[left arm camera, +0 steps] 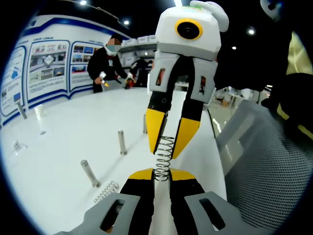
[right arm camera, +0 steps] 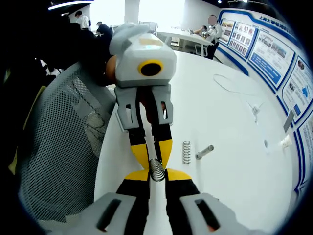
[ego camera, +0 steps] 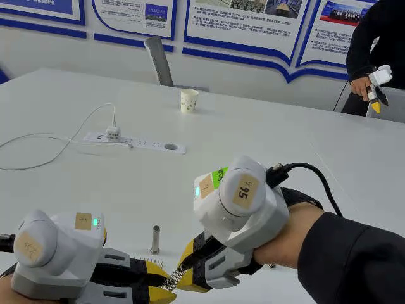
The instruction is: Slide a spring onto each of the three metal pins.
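Head view looks down — gripper views face each other, sharing one spring (left arm camera: 164, 156).

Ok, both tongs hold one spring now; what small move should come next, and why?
Probably open the left tongs and let the right tongs keep the spring. Both grip its ends, so it cannot slide onto anything. The right one could then carry it to the upright metal pin, which stands bare nearby.

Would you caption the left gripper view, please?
Left gripper and right gripper hold one spring between them, pins behind.
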`<state>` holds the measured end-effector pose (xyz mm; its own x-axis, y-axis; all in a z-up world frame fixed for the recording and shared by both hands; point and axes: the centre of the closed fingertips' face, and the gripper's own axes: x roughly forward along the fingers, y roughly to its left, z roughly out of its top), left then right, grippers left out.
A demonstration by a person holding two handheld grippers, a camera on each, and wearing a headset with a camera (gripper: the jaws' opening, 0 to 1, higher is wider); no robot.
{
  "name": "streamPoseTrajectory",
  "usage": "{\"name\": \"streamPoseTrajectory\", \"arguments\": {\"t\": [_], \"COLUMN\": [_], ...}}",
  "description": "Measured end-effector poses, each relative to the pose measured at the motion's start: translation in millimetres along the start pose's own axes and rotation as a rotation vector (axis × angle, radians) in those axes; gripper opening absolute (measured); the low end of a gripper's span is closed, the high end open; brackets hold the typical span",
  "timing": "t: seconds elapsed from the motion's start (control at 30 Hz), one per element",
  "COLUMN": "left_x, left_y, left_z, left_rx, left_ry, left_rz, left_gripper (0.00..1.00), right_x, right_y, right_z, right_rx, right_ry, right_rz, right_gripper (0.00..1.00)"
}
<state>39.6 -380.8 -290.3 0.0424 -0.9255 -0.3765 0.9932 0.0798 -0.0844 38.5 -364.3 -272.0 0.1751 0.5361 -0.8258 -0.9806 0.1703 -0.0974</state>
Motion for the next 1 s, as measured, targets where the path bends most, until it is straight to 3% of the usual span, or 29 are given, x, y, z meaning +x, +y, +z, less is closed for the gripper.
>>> {"name": "streamPoseTrajectory", "arguments": {"t": [0.3,0.4,0.83,1.0], "left_x": [0.1,0.6,-0.3,-0.4], "left_y": [0.5,-0.3,4.3,5.7], "left_z": [0.1,0.4,0.2,-3.6], "left_rx": [-0.003,-0.002,-0.002,-0.007], "left_ry": [-0.004,-0.005,-0.004,0.009], "left_rz": [0.002,-0.002,0.020,0.026], "left_gripper": [0.11,0.11,0.12,0.19], "right_x": [1.5,1.7,1.2,0.0], "right_y": [0.4,3.5,-0.6,-3.3], "right_z": [6.7,15.7,12.9,11.8], "right_rx": [-0.013,0.001,-0.013,-0.011], "right_ry": [-0.006,-0.043,-0.024,-0.020], "right_rz": [-0.002,0.014,0.001,-0.007], "right_gripper": [0.12,0.12,0.12,0.12]}}
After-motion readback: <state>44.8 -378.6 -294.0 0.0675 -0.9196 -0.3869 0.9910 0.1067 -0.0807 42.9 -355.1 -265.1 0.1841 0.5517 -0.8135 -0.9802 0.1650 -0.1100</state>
